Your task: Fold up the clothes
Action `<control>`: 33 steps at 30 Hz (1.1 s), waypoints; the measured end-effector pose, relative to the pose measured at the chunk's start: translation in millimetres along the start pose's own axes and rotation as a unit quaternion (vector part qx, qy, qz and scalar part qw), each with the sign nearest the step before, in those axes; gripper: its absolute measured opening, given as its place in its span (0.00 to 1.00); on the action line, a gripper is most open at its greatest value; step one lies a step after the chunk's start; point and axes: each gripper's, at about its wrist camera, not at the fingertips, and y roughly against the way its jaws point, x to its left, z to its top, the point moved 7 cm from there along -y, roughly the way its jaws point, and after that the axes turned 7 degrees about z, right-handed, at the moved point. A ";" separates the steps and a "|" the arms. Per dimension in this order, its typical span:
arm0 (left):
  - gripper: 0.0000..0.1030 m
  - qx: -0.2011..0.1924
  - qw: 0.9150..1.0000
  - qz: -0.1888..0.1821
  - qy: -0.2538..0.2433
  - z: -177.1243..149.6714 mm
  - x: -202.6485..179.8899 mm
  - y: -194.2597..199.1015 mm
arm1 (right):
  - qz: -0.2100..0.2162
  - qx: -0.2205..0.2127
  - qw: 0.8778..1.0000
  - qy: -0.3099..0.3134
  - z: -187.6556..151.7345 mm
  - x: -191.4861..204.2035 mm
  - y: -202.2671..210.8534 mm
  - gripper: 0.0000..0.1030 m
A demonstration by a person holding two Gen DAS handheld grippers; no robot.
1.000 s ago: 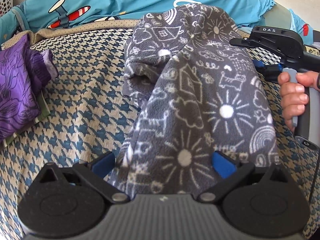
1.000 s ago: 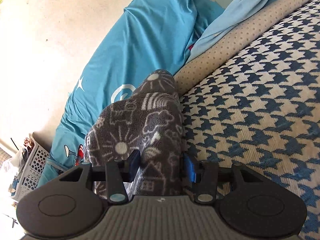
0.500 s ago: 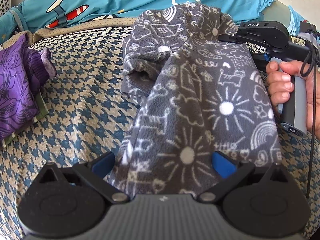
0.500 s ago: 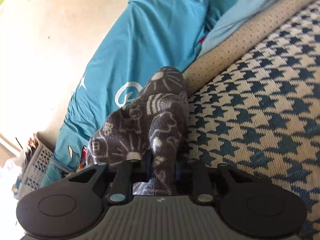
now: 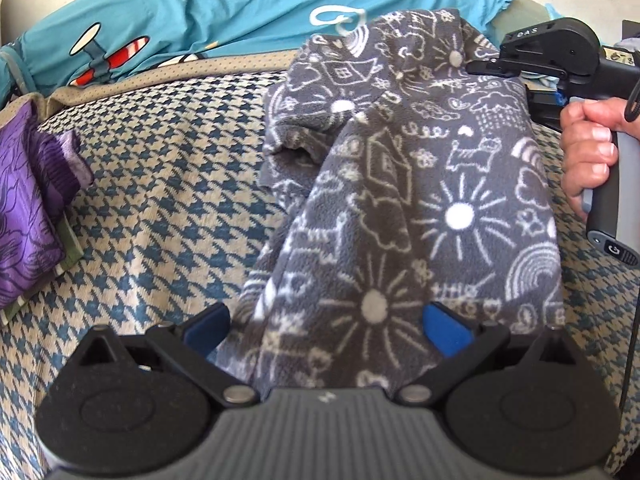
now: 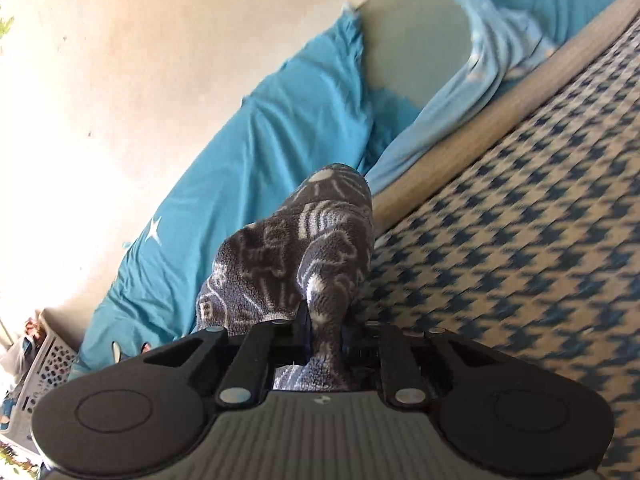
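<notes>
Folding this grey fleece garment (image 5: 420, 208) well depends, as I judge it, on both ends being held before anything is lifted or carried over. It lies lengthwise on the houndstooth-covered bed (image 5: 168, 200), running from 6 o'clock in the left wrist view up to about 1 o'clock, where it reaches the beige edging and the turquoise sheet (image 5: 248, 4). One part is bunched and doubled under at about 11 o'clock of the garment's middle, so the cloth is not flat. If a fold is meant along its length, that bunch would be better smoothed out, or it will be trapped inside.

The right gripper (image 6: 324, 344) is clamped on the garment's far end: its fingers are drawn close together with a ridge of fleece pinched between them, and the cloth rises in a hump toward 12 o'clock. From the left wrist view the same tool shows at 2 o'clock, held by a hand (image 5: 588, 152), its tip at the fabric's upper edge.

The left gripper (image 5: 326, 328) stands wide apart, its blue pads either side of the near hem, with fleece lying between them but not squeezed. Whether this end is about to be gripped or was just let go cannot be told.

A purple folded cloth (image 5: 24, 208) lies at 9 o'clock.
</notes>
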 end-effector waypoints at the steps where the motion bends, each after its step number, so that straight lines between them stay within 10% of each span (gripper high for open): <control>1: 1.00 -0.003 1.000 -0.005 -0.003 0.5 -1.8 1.5 | -0.009 -0.010 1.000 0.000 4.2 -2.5 8.5 0.13; 22: 1.00 -0.043 0.997 -0.065 0.018 -15.8 7.1 39.0 | -0.213 -0.143 0.964 -0.075 41.3 -146.3 252.1 0.13; 33: 1.00 -0.048 0.996 -0.044 0.062 -50.8 30.0 63.2 | -0.233 -0.159 0.958 -0.042 16.2 -144.2 309.6 0.21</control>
